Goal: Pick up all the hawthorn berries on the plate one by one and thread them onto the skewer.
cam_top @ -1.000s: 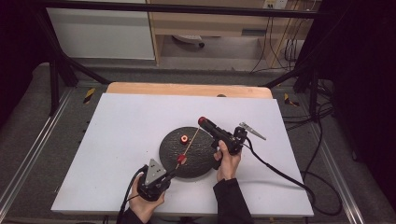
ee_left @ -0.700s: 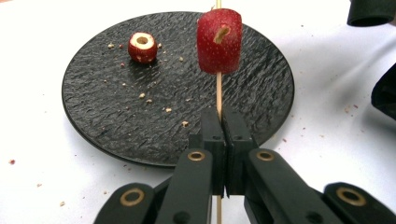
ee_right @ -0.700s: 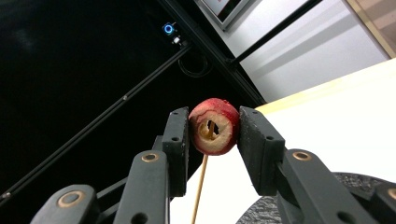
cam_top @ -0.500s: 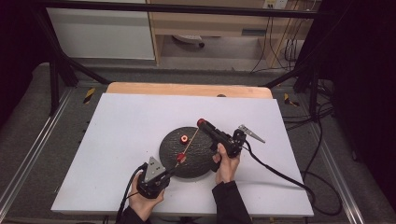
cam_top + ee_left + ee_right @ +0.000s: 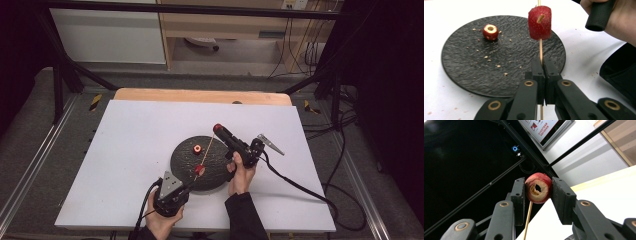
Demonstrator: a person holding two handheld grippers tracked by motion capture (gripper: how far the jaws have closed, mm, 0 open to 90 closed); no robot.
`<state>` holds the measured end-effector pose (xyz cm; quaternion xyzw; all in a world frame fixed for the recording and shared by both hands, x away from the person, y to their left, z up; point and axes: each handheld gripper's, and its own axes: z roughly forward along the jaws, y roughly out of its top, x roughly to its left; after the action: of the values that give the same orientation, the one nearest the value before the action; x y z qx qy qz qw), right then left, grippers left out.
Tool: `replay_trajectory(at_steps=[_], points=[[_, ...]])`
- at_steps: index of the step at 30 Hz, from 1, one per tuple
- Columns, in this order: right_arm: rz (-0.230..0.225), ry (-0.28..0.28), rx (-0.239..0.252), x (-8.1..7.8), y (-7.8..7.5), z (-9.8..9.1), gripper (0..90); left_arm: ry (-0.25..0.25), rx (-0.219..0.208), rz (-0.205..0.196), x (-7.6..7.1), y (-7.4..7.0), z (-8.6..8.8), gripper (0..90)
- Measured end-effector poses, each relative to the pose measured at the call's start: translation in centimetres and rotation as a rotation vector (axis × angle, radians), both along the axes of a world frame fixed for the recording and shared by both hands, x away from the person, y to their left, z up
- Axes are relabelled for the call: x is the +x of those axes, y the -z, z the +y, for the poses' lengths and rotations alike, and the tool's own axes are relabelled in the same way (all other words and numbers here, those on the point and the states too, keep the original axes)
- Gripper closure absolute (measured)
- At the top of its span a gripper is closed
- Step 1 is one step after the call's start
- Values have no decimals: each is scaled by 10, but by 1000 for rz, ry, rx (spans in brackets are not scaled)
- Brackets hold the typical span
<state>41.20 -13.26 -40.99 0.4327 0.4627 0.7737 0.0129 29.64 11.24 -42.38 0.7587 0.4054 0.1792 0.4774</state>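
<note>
A thin wooden skewer (image 5: 540, 50) rises from my left gripper (image 5: 543, 61), whose jaws are shut on its lower end. A red cored fruit piece (image 5: 539, 23) is threaded on the skewer above the jaws. In the high view the skewer (image 5: 209, 150) slants from the left gripper (image 5: 189, 184) over the black plate (image 5: 220, 175) up to my right gripper (image 5: 218, 129). The right gripper (image 5: 537, 191) is shut on a second red cored piece (image 5: 538, 188), with the skewer's tip (image 5: 527, 220) just under its hole. A third red piece (image 5: 490, 32) lies on the plate (image 5: 474, 65).
The plate sits on a white tabletop (image 5: 125, 150) with a wooden strip (image 5: 200, 96) along the far edge. Crumbs dot the plate. A hand (image 5: 619, 20) holds the right gripper's handle close by. A cable (image 5: 300, 185) trails off to the right.
</note>
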Motion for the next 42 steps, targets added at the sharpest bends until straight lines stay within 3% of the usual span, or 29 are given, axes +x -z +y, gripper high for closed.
replay_trajectory(at_steps=[5,11,15,19,21,25,29,32,36,42], points=[[0,-31,-30,-3,-3,-2,651,-1,15,8,4,6,1,888],[-8,-37,-43,-2,-5,-5,651,21,31,-3,7,3,7,888],[-23,-10,-18,0,-11,-12,651,42,50,-2,4,6,10,888],[-32,-37,-63,-1,-10,-12,651,60,37,20,6,0,8,888],[-51,-44,-115,0,-8,-12,651,72,44,67,8,-3,8,888],[-96,-70,-196,1,-8,-14,650,71,40,114,11,-5,11,888],[-109,-84,-232,0,-6,-14,650,65,41,96,11,-8,9,888],[-110,-108,-228,0,-7,-14,650,58,30,77,11,-5,9,887],[-77,-158,-241,-2,-1,-9,649,48,3,22,14,-12,6,887],[-51,-201,-249,-9,9,0,647,30,-3,15,29,-18,-4,887]])
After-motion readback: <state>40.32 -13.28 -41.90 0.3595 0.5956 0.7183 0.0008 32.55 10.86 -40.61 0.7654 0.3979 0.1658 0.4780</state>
